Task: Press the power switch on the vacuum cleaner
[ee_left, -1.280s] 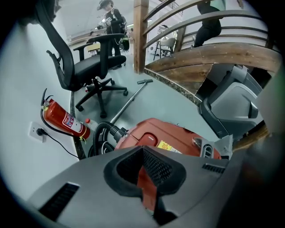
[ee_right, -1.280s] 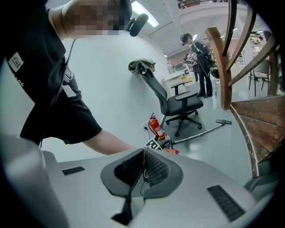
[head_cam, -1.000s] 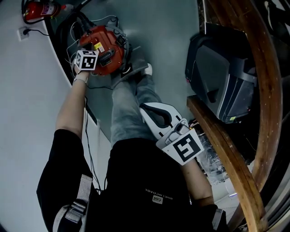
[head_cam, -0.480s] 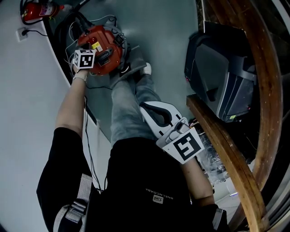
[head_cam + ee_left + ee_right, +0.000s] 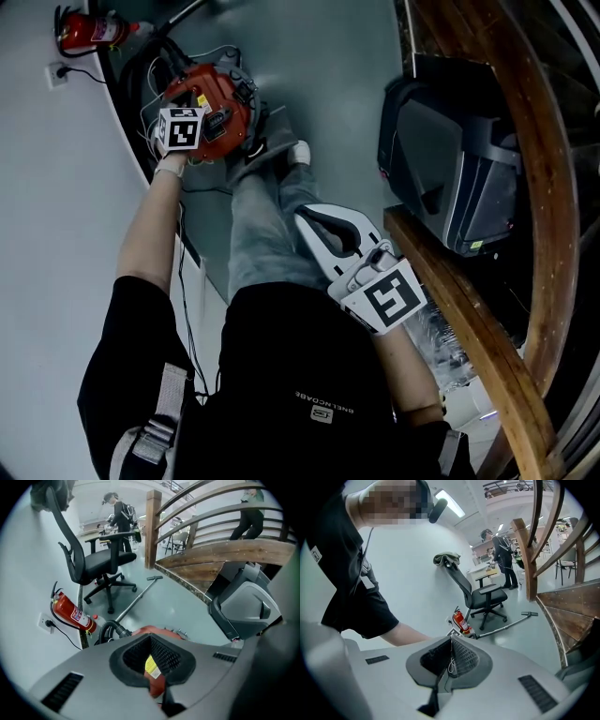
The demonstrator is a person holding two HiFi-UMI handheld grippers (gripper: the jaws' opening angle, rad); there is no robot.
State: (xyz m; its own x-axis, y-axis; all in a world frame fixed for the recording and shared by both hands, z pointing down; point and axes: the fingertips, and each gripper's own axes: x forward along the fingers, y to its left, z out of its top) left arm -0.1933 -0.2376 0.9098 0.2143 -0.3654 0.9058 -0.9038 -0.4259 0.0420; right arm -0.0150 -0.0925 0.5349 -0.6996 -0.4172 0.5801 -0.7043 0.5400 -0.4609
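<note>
Presently at the approach-and-press step. Left tool point(image 5: 190, 124): jaws together, nothing between them, directly over the top of the red vacuum cleaner point(image 5: 214, 94); contact not confirmable. Right tool point(image 5: 317, 223): jaws together, empty, well apart from the vacuum cleaner. Next: locate the switch, then press down with the closed tips.

Grey flr point(image 5: 180, 603); office chair point(image 5: 93, 565); wood stairs point(image 5: 225, 557)

Black T-shirt point(image 5: 300, 375), grey jeans point(image 5: 262, 234), white right hand-held gripper point(image 5: 307, 220), marker cube point(image 5: 386, 300)
</note>
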